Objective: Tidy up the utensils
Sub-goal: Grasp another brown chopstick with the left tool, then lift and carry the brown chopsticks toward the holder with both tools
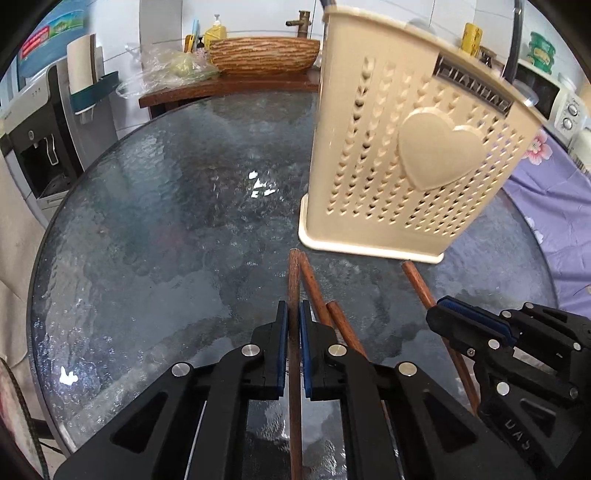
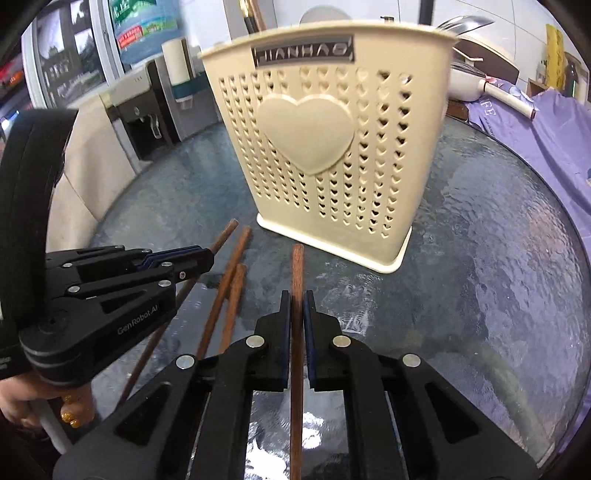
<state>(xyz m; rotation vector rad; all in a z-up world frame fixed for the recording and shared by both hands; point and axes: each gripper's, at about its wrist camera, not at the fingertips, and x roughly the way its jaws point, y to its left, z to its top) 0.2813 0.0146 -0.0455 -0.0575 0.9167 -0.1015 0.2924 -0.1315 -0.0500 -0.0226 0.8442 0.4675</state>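
Observation:
My left gripper [image 1: 293,305] is shut on a brown wooden chopstick [image 1: 294,273] that points toward the cream utensil holder [image 1: 406,166] with a heart on its front. My right gripper [image 2: 297,295] is shut on a second chopstick [image 2: 297,266], aimed at the same holder [image 2: 325,147]. Each gripper shows in the other's view: the right gripper [image 1: 437,308] with its chopstick [image 1: 415,280], the left gripper [image 2: 207,258] with its chopstick [image 2: 225,234]. Two loose chopsticks [image 2: 232,266] [image 2: 232,302] lie on the glass between them, also seen from the left [image 1: 310,280] [image 1: 343,325].
The round glass table [image 1: 166,221] carries the holder, which has metal spoons [image 2: 461,24] standing in it. A purple cloth [image 2: 546,140] covers the right side. Behind are a water dispenser [image 1: 40,147], a wooden basin [image 1: 264,53] and a microwave [image 1: 561,107]. A person's hand [image 2: 74,413] grips the left tool.

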